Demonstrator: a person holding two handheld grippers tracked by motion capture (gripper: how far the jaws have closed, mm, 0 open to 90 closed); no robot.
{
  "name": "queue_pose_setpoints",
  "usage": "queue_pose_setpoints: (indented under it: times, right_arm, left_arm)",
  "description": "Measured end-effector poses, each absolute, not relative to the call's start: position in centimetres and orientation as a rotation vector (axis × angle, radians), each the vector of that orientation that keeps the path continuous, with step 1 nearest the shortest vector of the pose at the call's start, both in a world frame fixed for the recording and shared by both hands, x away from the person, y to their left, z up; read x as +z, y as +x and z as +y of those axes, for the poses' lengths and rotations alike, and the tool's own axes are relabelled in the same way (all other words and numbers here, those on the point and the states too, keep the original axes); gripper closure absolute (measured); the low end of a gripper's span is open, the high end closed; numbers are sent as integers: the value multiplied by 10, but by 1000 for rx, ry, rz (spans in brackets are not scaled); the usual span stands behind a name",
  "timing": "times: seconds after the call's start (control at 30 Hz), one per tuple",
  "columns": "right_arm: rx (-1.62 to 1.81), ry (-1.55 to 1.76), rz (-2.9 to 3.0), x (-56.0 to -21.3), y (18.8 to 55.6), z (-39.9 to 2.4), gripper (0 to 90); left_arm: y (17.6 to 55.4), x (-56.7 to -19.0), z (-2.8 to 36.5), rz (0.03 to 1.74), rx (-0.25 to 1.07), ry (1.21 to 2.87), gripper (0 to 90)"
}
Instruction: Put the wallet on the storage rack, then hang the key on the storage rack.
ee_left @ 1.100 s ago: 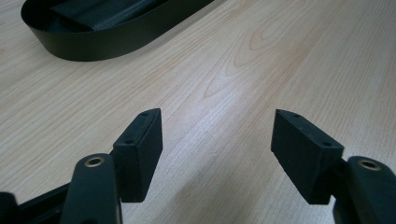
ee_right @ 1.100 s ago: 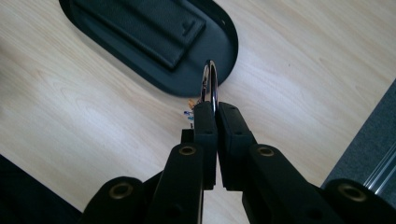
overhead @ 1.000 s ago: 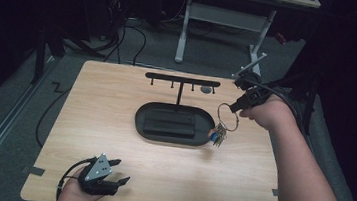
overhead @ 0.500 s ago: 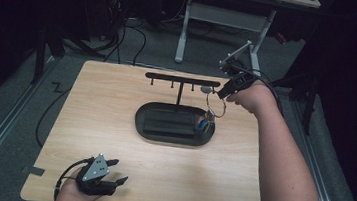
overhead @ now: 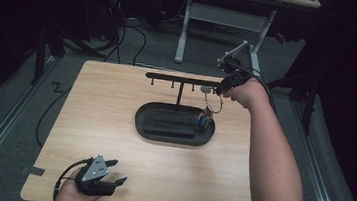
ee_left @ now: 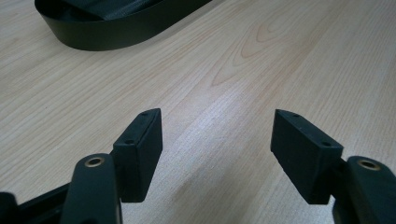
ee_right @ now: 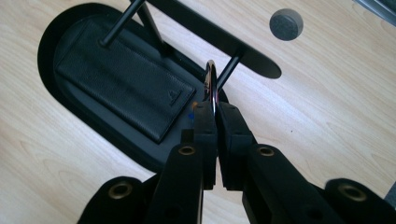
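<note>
My right gripper [overhead: 219, 88] is shut on a metal key ring [overhead: 214, 102] and holds it just under the right end of the black hook bar [overhead: 183, 79]. A bunch of keys [overhead: 205, 120] dangles from the ring over the right end of the black oval tray [overhead: 140, 121]. In the right gripper view the ring [ee_right: 211, 83] stands edge-on between the closed pads [ee_right: 215, 109], close to a hook peg on the bar [ee_right: 210, 35]. A black leather wallet [ee_right: 126, 74] lies in the tray. My left gripper [overhead: 108, 173] rests open at the table's front left, jaws [ee_left: 217, 149] wide over bare wood.
A small grey round disc [ee_right: 286, 24] lies on the wooden table [overhead: 106, 98] beyond the bar's right end. The stand's post [overhead: 178, 95] rises from the tray's middle. White desk legs and cables stand on the floor behind the table.
My right gripper carried the key ring left and farther from the person, from beside the tray's right end up to the right end of the hook bar. The left gripper stayed put.
</note>
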State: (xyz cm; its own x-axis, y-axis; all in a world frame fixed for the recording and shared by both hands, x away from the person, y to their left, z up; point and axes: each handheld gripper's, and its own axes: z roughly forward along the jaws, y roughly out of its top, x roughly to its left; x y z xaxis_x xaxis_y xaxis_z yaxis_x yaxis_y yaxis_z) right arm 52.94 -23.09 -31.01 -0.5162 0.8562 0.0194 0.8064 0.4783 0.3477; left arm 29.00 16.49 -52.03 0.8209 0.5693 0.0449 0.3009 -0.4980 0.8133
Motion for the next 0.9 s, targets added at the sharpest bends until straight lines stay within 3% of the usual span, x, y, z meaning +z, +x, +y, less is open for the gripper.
queue_pose_setpoints:
  times: [0.23, 0.43, 0.73, 0.9]
  right_arm:
    - [492, 1464, 2540, -315, 530, -231, 857]
    - [547, 1480, 2497, -313, 520, -235, 742]
    - [663, 1434, 2343, -328, 470, -250, 477]
    - [713, 1369, 2286, -350, 435, -255, 434]
  left_arm:
    - [289, -520, 164, 628, 393, 2127, 346]
    - [289, -521, 163, 624, 393, 2134, 347]
    - [288, -521, 160, 621, 399, 2139, 346]
    - [289, -522, 159, 625, 397, 2146, 346]
